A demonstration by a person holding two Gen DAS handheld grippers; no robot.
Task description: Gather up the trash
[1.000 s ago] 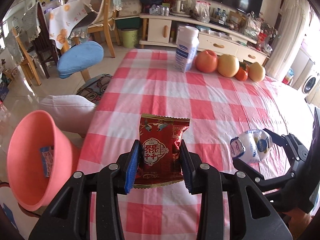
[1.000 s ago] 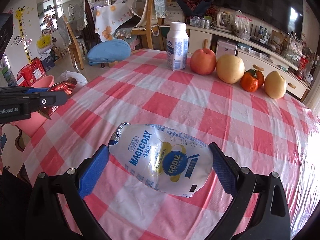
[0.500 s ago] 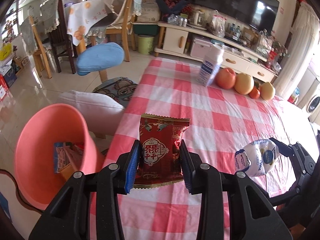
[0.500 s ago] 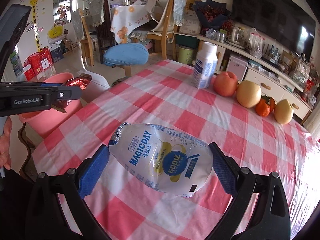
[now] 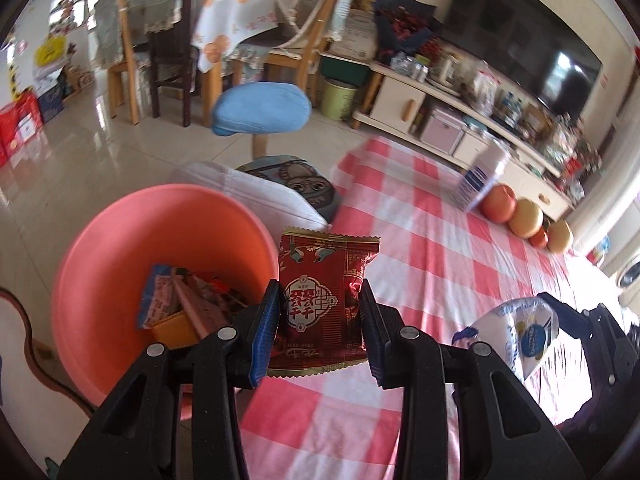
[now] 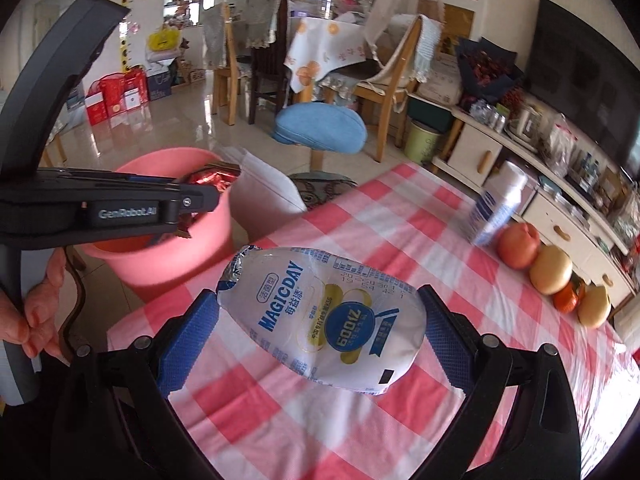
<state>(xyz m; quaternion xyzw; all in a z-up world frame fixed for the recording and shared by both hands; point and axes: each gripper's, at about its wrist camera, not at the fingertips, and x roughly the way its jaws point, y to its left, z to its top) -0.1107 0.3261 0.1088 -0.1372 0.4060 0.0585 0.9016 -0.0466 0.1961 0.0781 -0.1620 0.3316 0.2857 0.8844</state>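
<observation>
The left tool (image 5: 320, 328) was closed on a red snack wrapper (image 5: 320, 300), which stood upright between the two blue pads (image 5: 264, 332). It was held in the air near the edge of the desk (image 5: 420, 248), just beside the rim of the pink bin (image 5: 120, 240) on the floor. In the right wrist view the wrapper was over the bin. Some packets (image 5: 180, 304) lay in the bin. The right tool (image 6: 320, 332) held a white MAGICDAY pouch (image 6: 324, 316) lying sideways between its pads, above the red and white checked cloth of the desk. At the far side of the desk stood a white bottle (image 6: 500, 208) and, beside it, a row of fruits (image 6: 552, 272). A blue stool (image 6: 320, 128) stood on the floor beyond the bin.
</observation>
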